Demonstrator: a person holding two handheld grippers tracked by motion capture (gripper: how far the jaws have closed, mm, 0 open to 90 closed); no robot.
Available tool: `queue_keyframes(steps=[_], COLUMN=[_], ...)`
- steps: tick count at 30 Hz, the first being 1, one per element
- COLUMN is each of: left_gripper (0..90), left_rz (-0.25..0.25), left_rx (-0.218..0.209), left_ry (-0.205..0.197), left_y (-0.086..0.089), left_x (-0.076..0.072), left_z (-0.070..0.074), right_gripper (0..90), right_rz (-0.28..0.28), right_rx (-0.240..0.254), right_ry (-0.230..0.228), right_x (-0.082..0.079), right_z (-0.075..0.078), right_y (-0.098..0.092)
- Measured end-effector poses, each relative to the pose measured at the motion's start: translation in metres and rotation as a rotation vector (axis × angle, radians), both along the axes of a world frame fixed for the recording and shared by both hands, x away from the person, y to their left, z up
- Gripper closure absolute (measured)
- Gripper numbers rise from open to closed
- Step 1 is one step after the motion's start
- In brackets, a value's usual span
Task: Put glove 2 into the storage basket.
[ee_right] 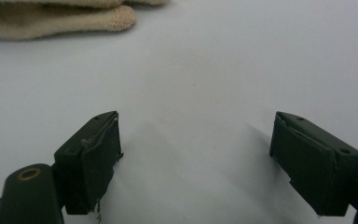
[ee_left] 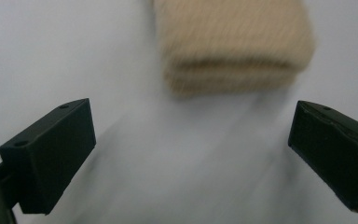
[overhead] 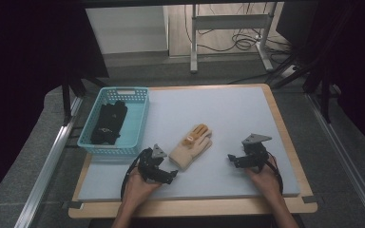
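While my left gripper [ee_left: 191, 154] sits spread just short of the glove [ee_left: 235, 44], my right gripper [ee_right: 196, 158] gapes empty, the glove well off beyond it.

A pale grey mat [overhead: 228, 109] covers a wood-edged table [overhead: 285, 128] standing on grey carpet [overhead: 342, 199]. Beyond it, a white metal frame [overhead: 228, 21] rises from a lighter floor strewn with black cables [overhead: 247, 40]. Dark curtains [overhead: 24, 71] hang at both sides.

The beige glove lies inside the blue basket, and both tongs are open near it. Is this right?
Not quite: in the high view the beige glove lies on the grey mat, beside the blue basket. Both the left tongs and right tongs are open near it.
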State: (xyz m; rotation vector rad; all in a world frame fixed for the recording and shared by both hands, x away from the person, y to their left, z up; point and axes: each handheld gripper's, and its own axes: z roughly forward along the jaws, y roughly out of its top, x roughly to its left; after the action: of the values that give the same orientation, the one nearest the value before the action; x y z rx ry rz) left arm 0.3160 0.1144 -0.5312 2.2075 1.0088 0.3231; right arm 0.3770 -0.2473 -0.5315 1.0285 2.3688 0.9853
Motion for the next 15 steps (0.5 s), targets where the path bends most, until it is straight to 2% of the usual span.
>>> queue_keyframes(steps=[4, 7, 9, 11, 15], left_gripper=[0.3, 0.3, 0.4, 0.7, 0.9], left_rz=[-0.007, -0.012, -0.011, -0.010, -0.018], left_rx=[0.019, -0.015, -0.021, 0.000, 0.026], left_ry=[0.027, 0.045, 0.054, 0.050, 0.070], left_y=[-0.010, -0.017, -0.022, -0.029, -0.046], left_x=[0.015, 0.027, 0.034, 0.042, 0.062], left_z=[0.008, 0.015, 0.020, 0.024, 0.024], right_gripper=[15.9, 15.9, 15.9, 15.9, 15.9], right_rz=[0.000, 0.000, -0.001, -0.001, 0.000], right_rx=[0.000, 0.000, 0.001, 0.002, 0.003], right_ry=[0.000, 0.000, 0.001, 0.001, 0.002], right_x=[0.000, 0.000, 0.000, 0.000, 0.000], right_z=[0.000, 0.000, 0.000, 0.000, 0.000], right_y=[0.000, 0.000, 0.000, 0.000, 0.000])
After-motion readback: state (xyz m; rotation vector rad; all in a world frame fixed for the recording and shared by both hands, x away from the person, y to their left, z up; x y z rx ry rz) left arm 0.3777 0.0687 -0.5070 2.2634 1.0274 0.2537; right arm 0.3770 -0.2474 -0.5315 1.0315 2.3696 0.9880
